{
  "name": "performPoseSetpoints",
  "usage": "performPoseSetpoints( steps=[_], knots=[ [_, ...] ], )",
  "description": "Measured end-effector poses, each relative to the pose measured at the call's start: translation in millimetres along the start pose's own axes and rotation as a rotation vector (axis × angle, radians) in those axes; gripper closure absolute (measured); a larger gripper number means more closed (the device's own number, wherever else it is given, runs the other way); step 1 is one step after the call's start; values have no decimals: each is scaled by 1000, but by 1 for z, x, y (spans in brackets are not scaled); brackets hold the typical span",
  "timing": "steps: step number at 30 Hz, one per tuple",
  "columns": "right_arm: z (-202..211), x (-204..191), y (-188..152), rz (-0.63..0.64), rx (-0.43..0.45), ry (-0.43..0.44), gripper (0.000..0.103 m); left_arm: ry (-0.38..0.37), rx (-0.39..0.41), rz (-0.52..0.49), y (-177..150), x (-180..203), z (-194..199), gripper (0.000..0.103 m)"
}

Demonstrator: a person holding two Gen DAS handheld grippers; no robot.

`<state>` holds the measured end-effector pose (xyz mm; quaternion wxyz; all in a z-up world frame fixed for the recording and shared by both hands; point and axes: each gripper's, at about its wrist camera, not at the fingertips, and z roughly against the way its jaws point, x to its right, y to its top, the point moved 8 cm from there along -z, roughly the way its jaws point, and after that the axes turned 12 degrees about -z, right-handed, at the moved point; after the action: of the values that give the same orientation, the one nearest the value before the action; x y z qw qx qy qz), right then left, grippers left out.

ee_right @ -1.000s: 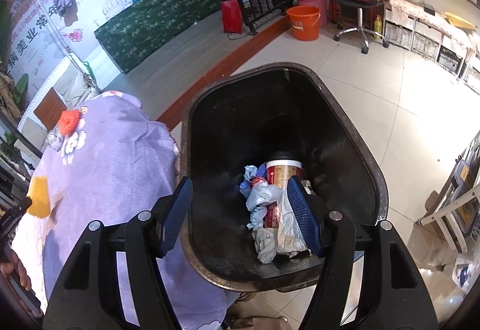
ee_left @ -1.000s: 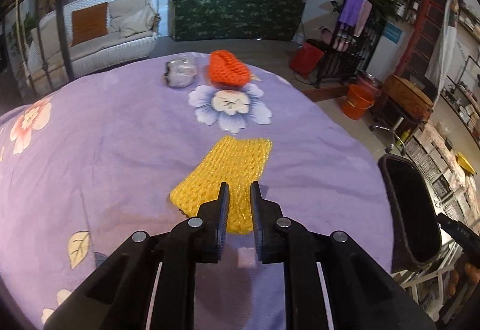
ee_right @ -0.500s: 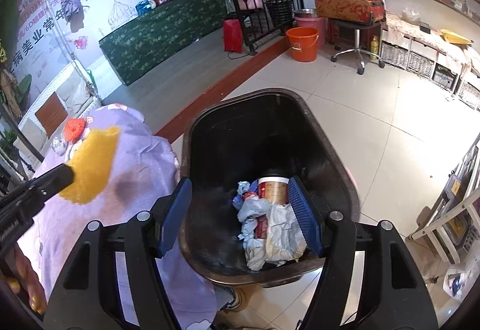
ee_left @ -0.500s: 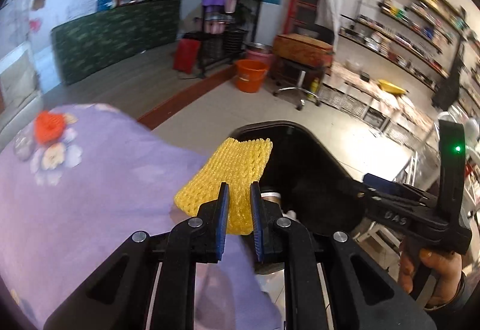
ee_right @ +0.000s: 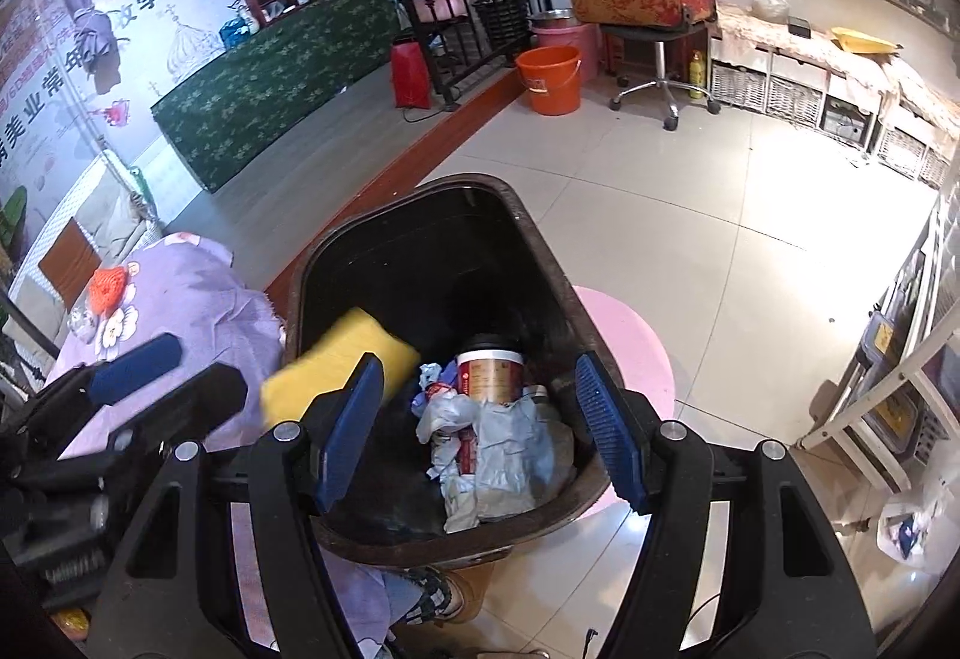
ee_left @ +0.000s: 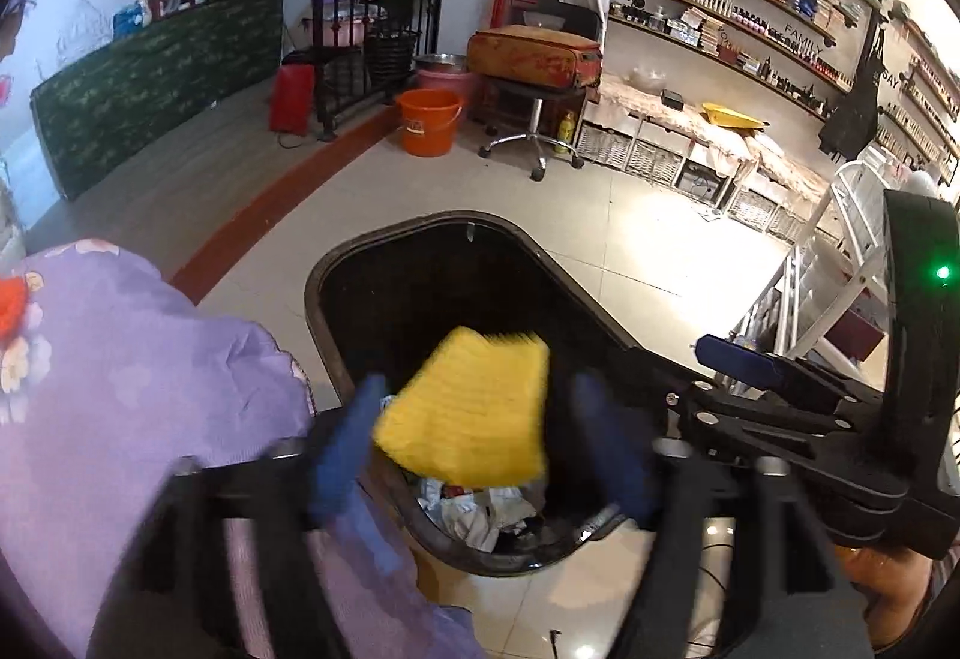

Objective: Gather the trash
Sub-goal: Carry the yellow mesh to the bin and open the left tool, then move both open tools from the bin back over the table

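Since a second ago my left gripper [ee_left: 480, 455] has swung off the purple cloth [ee_left: 120, 389] and out over the bin [ee_left: 456, 233], carrying the yellow net [ee_left: 468, 413] with it. Its jaws were pinched tight on the net then; now they are opening, blurred and spread wide. The net sits between them with neither pad pressing it, so it is already loose above the bin's mouth.

My right gripper [ee_right: 480, 431] hangs over the same bin, fingers spread, holding nothing.

From the right wrist view the net [ee_right: 339, 365] is close to the bin's near-left rim, on the cloth side. I judge that to be the risk: the net is light and floppy, so it could catch on the rim or drape over it and slide onto the cloth or the floor. It might also snag on a pad as the jaws part.

It looks like a flat, soft foam mesh sleeve, bright yellow, roughly rectangular, smeared by motion. Below it in the bin lie crumpled paper [ee_right: 498, 443] and a cup [ee_right: 489, 371]. An orange net [ee_right: 108, 287] still lies on the cloth, well away from the bin.
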<state>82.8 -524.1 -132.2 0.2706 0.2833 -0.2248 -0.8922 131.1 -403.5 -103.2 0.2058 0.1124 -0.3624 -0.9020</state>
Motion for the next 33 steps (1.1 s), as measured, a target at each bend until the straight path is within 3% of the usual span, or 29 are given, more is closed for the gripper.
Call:
performPoseSetpoints(
  steps=[8, 12, 17, 25, 33],
  knots=[
    [2, 2, 7, -9, 29, -11, 27, 6, 19, -25, -9, 3, 9, 9],
    [-2, -4, 4, 5, 20, -2, 25, 26, 29, 11, -19, -9, 19, 7],
    [-7, -22, -4, 37, -2, 21, 24, 103, 52, 45, -37, -32, 41, 6],
    [-14, -82, -29, 140, -63, 119, 23, 257, 59, 89, -69, -75, 74, 6],
    [-22, -153, -69, 269, -145, 230, 22, 367, 47, 234, -115, -140, 118, 6]
  ],
)
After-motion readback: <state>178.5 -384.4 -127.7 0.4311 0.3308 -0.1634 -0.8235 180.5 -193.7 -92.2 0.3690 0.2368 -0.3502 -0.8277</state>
